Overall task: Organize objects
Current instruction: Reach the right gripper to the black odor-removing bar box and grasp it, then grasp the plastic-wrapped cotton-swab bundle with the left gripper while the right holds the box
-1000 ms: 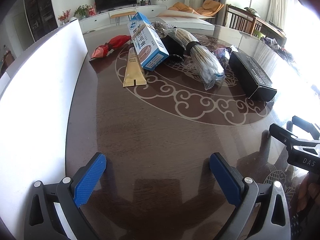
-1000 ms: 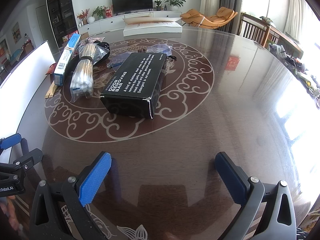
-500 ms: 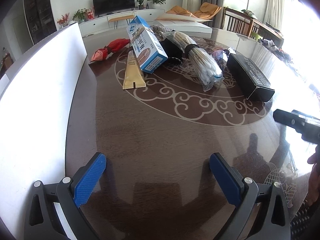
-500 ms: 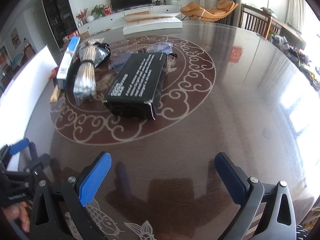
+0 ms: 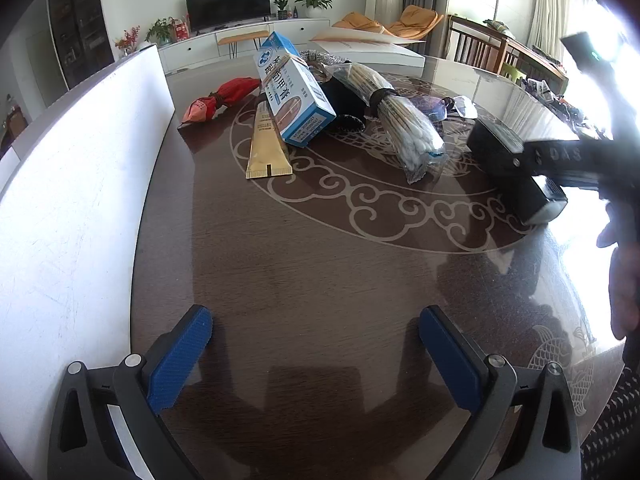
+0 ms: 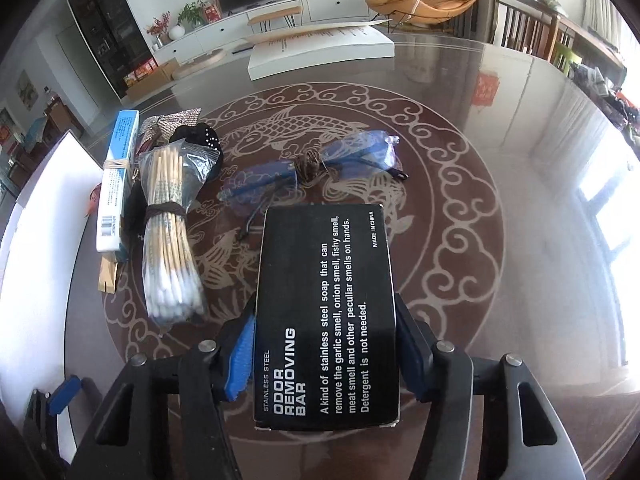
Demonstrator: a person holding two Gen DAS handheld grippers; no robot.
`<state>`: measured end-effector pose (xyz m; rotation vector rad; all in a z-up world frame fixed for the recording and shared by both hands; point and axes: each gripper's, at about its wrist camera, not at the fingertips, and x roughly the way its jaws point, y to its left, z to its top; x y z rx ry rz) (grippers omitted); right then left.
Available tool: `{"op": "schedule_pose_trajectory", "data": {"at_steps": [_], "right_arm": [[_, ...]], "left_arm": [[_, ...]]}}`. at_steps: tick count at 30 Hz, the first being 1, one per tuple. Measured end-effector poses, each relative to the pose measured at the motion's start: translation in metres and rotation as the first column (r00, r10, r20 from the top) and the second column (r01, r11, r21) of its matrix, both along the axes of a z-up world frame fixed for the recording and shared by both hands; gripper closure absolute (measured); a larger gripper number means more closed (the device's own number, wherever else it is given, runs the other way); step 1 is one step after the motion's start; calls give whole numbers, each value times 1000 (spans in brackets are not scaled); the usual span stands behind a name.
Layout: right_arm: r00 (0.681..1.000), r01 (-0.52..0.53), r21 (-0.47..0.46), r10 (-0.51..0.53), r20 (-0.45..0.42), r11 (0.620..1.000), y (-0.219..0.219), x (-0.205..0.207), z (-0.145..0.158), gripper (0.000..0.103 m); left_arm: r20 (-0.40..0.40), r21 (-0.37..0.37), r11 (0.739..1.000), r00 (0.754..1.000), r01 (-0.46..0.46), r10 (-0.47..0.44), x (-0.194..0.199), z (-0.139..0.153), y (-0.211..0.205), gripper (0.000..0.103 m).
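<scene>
A black box marked "odor removing bar" (image 6: 326, 316) lies on the round dark table, and my right gripper (image 6: 326, 354) has its blue pads against both long sides of it. The box also shows in the left wrist view (image 5: 516, 168), partly behind the right gripper's body (image 5: 580, 160). My left gripper (image 5: 316, 344) is open and empty, low over bare table near the front. Beyond it lie a blue and white carton (image 5: 292, 92), a beige tube (image 5: 266, 148), a bag of cotton swabs (image 5: 404, 128) and a red pouch (image 5: 220, 98).
A tall white board (image 5: 72, 184) stands along the table's left edge. Glasses in a clear wrapper (image 6: 316, 160) lie past the black box. A large white flat box (image 6: 320, 48) sits at the far side. A black beaded item (image 6: 198, 136) lies beside the swabs.
My right gripper moved forward to the black box and closed on its sides. My left gripper stayed in place and open.
</scene>
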<state>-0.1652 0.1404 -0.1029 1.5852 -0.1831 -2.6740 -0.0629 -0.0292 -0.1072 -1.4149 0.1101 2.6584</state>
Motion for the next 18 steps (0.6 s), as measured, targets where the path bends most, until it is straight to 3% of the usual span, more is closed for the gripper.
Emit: {"op": "schedule_pose_trajectory", "data": {"at_steps": [3,7,9,12,18], "right_arm": [[998,9,82,-4,-61,997,11,46,-1,43],[991,61,92,-50,-124,994,28,93,-5,43],[987,78,91,-64,-144,993,33,99,-5,42],[990,76,120,-60,-131,990,36,94,-11,30],[988,61,129,-41,-146,990,36,92,-14,21]], "left_arm": [[-2,-2,1000,1000,-2,2,1,0,0,0],[-2,-2,1000,1000,-3,3,1,0,1,0],[-2,-2,1000,1000,-3,3,1,0,0,0],[-2,-3,1000,1000,-3,3,1,0,0,0],[33,2,1000,999,-27,27,-7,2,5,0]]}}
